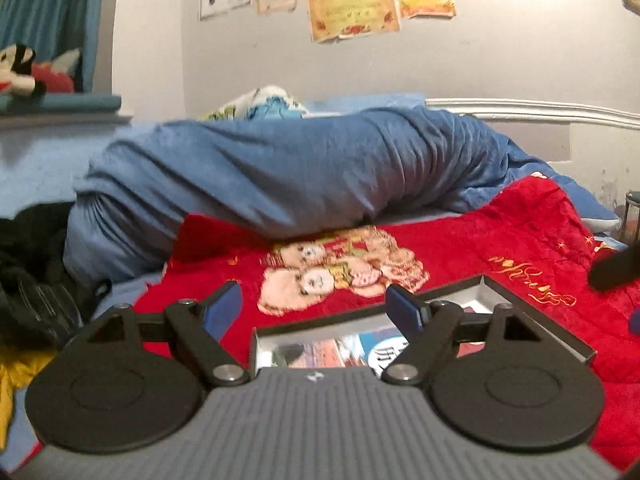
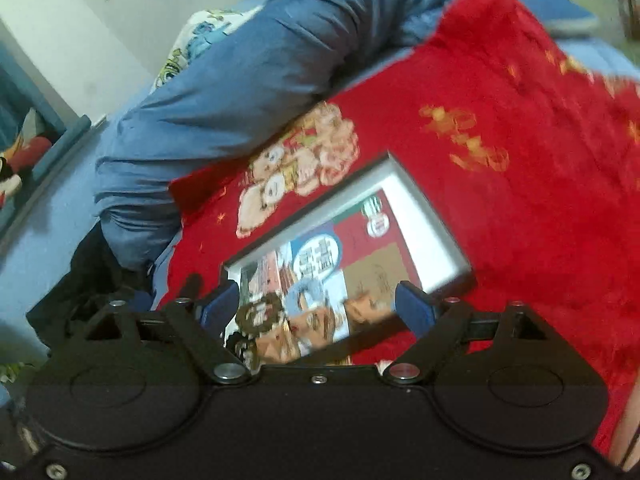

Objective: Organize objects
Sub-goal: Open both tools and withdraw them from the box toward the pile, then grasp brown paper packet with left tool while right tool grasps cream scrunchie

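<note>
On the bed lies a red blanket [image 1: 500,240] with a teddy bear picture [image 1: 340,272] on it. A flat box [image 2: 436,216] with a grey rim sits on the blanket, and a colourful book [image 2: 320,280] with faces on its cover rests inside it.

From the left wrist view I can see much more of the room: papers on the wall [image 1: 352,12], a stuffed toy [image 1: 24,72] up on a shelf, a rolled blue quilt [image 1: 280,176] behind the blanket, and dark clothes [image 1: 32,272] at the left. That view shows only a thin slice of the box [image 1: 532,312], down low and to the right, so the book is mostly hidden.

The right wrist view is tipped sideways and blurry. It looks straight down into the box, so the book cover shows well.

The left gripper [image 1: 316,308] is held level, low over the blanket, with its blue fingers [image 1: 224,304] spread wide and nothing between them. The right gripper [image 2: 316,312] leans over the near end of the box, fingers [image 2: 412,312] also wide apart. The book's edge sits between them, but they do not squeeze it.
</note>
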Tool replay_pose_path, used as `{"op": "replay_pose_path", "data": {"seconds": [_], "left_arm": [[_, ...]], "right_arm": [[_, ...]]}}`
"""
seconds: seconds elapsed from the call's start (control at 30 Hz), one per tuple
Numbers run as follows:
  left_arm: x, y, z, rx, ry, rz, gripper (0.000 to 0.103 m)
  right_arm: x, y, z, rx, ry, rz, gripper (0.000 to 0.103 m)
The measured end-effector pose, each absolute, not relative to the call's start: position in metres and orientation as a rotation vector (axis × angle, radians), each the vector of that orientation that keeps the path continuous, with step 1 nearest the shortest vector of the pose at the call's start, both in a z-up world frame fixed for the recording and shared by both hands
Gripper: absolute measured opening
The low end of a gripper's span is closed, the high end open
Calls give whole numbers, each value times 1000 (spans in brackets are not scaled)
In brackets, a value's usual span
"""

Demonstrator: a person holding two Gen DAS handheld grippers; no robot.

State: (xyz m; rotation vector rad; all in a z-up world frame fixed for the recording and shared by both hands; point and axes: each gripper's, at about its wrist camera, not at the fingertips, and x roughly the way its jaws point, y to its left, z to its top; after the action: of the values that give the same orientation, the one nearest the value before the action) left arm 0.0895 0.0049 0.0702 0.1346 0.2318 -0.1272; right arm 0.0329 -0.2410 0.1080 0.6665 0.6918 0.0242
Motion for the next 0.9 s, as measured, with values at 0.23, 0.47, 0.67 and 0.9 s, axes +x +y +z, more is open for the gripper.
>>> {"op": "replay_pose_path", "data": {"seconds": [0.23, 0.47, 0.67, 0.9], "left_arm": [[64, 2, 64, 81, 318, -192, 87], [16, -5, 32, 23, 438, -198, 87], [10, -20, 13, 86, 448, -209, 87], [20, -34, -4, 104, 517, -238, 81]], "right_arm": [[22, -247, 80, 607, 722, 25, 85], [13, -227, 57, 496, 786, 77, 85], [13, -220, 45, 461, 822, 98, 85], [21, -213, 29, 396, 859, 77, 85]]}}
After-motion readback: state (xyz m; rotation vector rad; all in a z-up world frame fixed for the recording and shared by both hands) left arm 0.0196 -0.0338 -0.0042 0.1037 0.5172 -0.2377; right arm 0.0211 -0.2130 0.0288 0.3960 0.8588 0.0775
